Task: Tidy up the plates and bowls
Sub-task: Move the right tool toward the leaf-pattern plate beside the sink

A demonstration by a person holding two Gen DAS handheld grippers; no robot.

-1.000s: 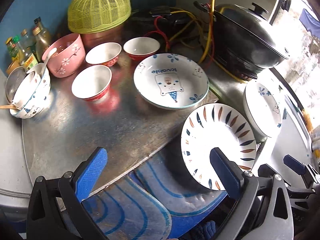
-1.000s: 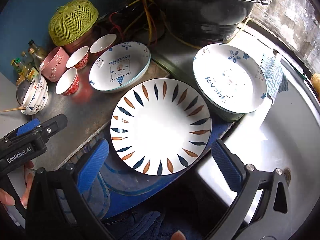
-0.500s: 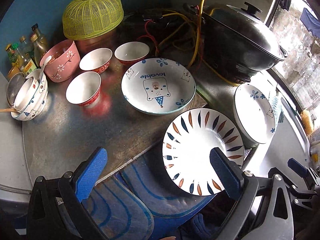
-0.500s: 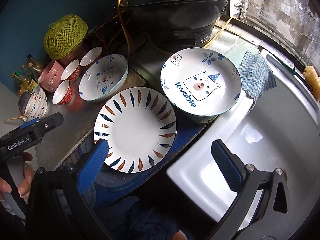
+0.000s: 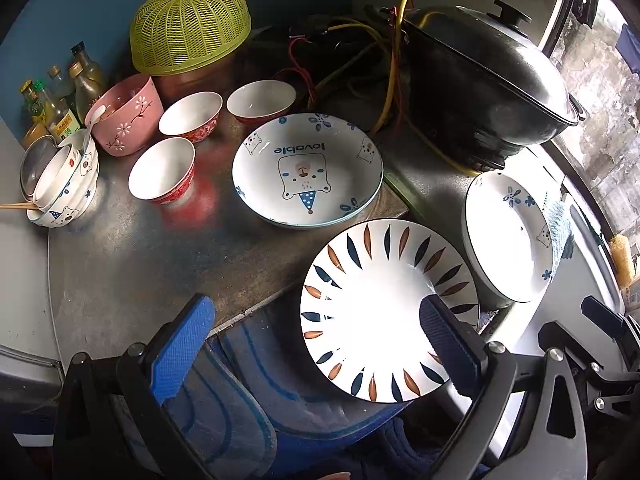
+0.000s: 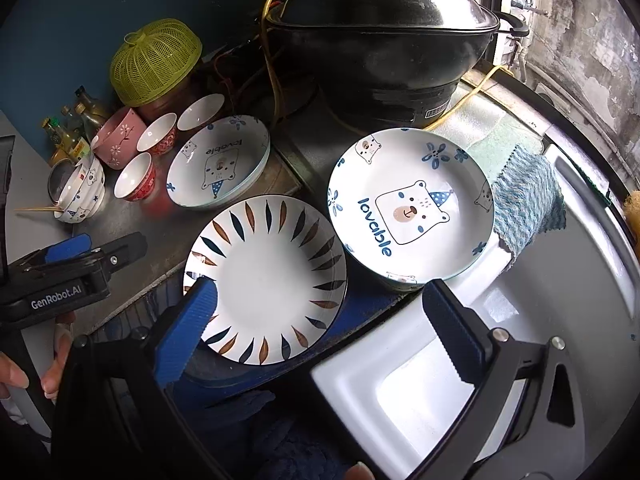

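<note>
A white plate with blue and brown leaf marks (image 5: 380,312) (image 6: 266,276) lies on a blue ridged surface (image 5: 240,400) at the counter's front edge. Behind it, a bear plate marked "lovable" (image 5: 308,172) (image 6: 220,164) sits on the metal counter (image 5: 140,264). A second bear plate (image 5: 508,236) (image 6: 412,208) rests by the sink rim. Three small red bowls (image 5: 162,170) (image 5: 190,116) (image 5: 262,100), a pink bowl (image 5: 128,114) and a stack of white bowls (image 5: 64,184) stand at the left. My left gripper (image 5: 316,308) and right gripper (image 6: 320,288) hover open above the leaf plate's near edge, touching nothing.
A black lidded wok (image 5: 488,80) (image 6: 384,32) and loose cables (image 5: 360,60) fill the back. A green mesh food cover (image 5: 188,28) and bottles (image 5: 60,96) stand at the far left. A white sink (image 6: 540,300) with a blue cloth (image 6: 524,200) lies at the right.
The right gripper has pulled back and swung right towards the sink, so the leaf plate looks smaller and further left. The left view shifted slightly right. Both grippers stayed open.
</note>
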